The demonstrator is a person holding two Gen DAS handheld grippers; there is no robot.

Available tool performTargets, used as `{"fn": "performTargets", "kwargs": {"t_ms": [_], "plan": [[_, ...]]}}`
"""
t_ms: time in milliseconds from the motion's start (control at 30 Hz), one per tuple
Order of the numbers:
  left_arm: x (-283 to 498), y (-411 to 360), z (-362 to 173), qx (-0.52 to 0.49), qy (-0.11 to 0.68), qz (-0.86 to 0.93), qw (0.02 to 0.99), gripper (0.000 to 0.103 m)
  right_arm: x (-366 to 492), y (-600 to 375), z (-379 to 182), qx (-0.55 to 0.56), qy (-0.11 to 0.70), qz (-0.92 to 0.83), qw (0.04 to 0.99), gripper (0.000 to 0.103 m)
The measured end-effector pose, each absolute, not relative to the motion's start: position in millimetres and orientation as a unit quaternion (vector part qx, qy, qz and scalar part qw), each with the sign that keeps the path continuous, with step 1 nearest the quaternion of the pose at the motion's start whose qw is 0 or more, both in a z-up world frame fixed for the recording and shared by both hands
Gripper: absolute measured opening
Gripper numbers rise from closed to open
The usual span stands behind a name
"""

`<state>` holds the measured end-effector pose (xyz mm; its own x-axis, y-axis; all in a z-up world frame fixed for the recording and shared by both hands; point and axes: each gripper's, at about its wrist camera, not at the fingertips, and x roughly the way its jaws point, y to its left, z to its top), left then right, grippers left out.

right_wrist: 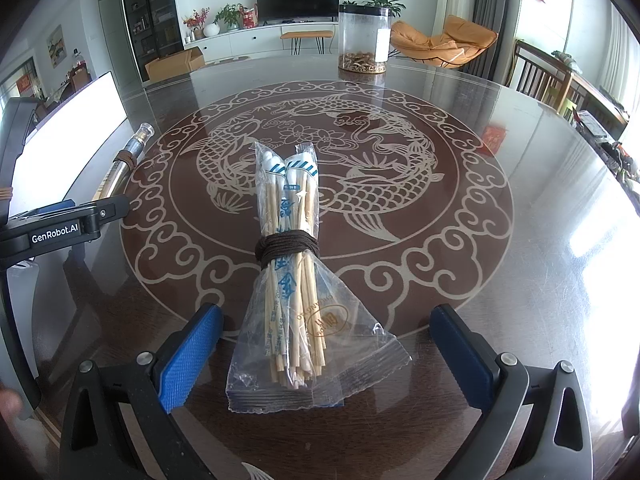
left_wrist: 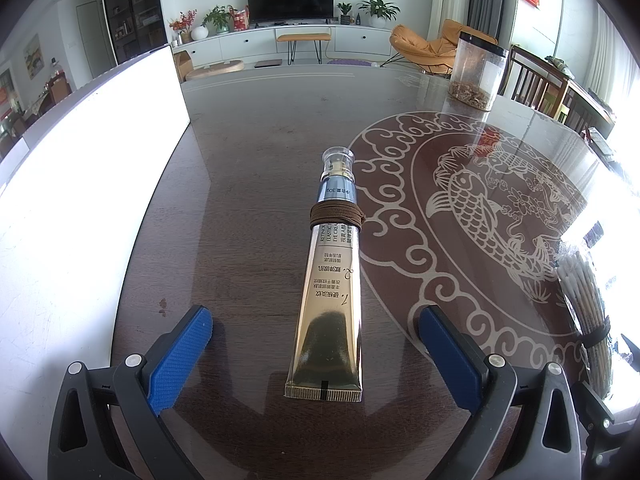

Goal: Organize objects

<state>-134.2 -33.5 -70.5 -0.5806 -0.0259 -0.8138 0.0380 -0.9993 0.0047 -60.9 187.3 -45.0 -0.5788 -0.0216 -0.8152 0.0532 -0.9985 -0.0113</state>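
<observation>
A gold eye-cream tube [left_wrist: 330, 292] with a clear cap and a brown cord wound round its neck lies on the table, pointing away. My left gripper [left_wrist: 316, 332] is open, its blue pads either side of the tube's crimped end, not touching. A plastic bag of wooden cotton swabs [right_wrist: 290, 264], tied with brown cord, lies between the open pads of my right gripper [right_wrist: 326, 332]. The tube also shows in the right wrist view [right_wrist: 124, 164], and the swab bag in the left wrist view [left_wrist: 586, 304].
The glass-topped table [right_wrist: 460, 240] has a fish pattern. A clear jar [right_wrist: 363, 38] with dried bits stands at its far side. A bright white board [left_wrist: 92, 184] stands at the left. Wooden chairs [right_wrist: 548, 76] are at the right.
</observation>
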Motion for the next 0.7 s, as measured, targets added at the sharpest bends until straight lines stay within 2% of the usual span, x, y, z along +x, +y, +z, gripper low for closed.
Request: {"fn": "performTargets", "kwargs": {"t_ms": [467,600,700], "plan": [[-134.2,-33.4,-70.5,0.458,0.007,-0.889,0.018,0.103,-61.0,187.2,-45.1,0.458,0.017,-0.888,0.021,0.103],[-130.6,-27.6,-67.5,0.481,-0.026,-0.875,-0.044,0.103,-61.0,186.9,-45.1,0.458,0.017,-0.888,0.021,0.103],[-124.6,-30.1,-64.9,0.504,-0.02,-0.862,-0.044,0.103,-61.1,186.9,-45.2,0.458,0.017,-0.888,0.021,0.103]]}}
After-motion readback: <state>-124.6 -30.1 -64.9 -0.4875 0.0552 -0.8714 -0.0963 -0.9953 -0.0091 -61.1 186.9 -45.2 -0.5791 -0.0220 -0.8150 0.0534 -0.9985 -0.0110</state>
